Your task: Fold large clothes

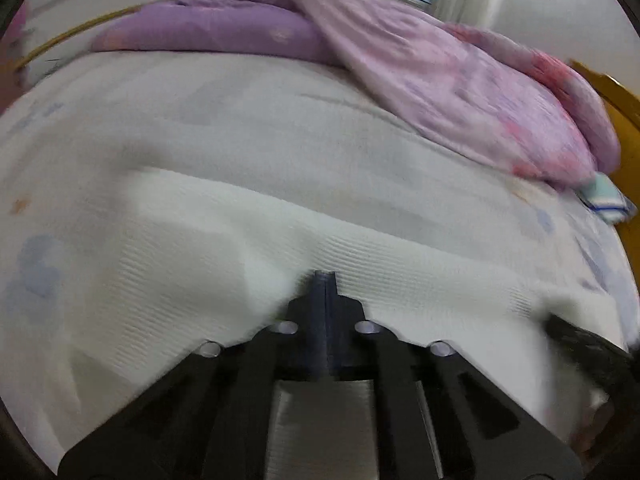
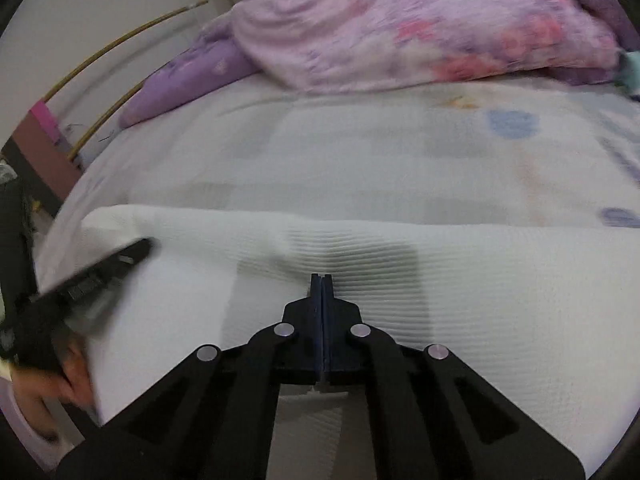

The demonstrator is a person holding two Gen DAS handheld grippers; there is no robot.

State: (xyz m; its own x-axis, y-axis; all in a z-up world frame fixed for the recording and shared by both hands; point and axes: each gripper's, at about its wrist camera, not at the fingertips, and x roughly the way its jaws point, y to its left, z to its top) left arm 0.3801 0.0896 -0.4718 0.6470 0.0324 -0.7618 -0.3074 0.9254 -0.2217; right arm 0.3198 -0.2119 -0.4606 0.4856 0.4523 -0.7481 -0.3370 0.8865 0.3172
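A white ribbed garment (image 1: 200, 240) lies spread across the near part of the bed and also shows in the right wrist view (image 2: 460, 280). My left gripper (image 1: 326, 276) is shut, its fingers pinching the garment's near edge. My right gripper (image 2: 322, 278) is shut on the same near edge. In the right wrist view the left gripper (image 2: 108, 268) appears blurred at the left, over the garment's left end. In the left wrist view the right gripper (image 1: 580, 340) appears blurred at the right edge.
The bed has a pale patterned sheet (image 1: 280, 128). A purple and pink quilt (image 1: 440, 72) is heaped along the far side, also in the right wrist view (image 2: 400, 28). A small folded teal cloth (image 1: 604, 196) lies at the right. A wooden headboard (image 1: 616, 100) stands behind it.
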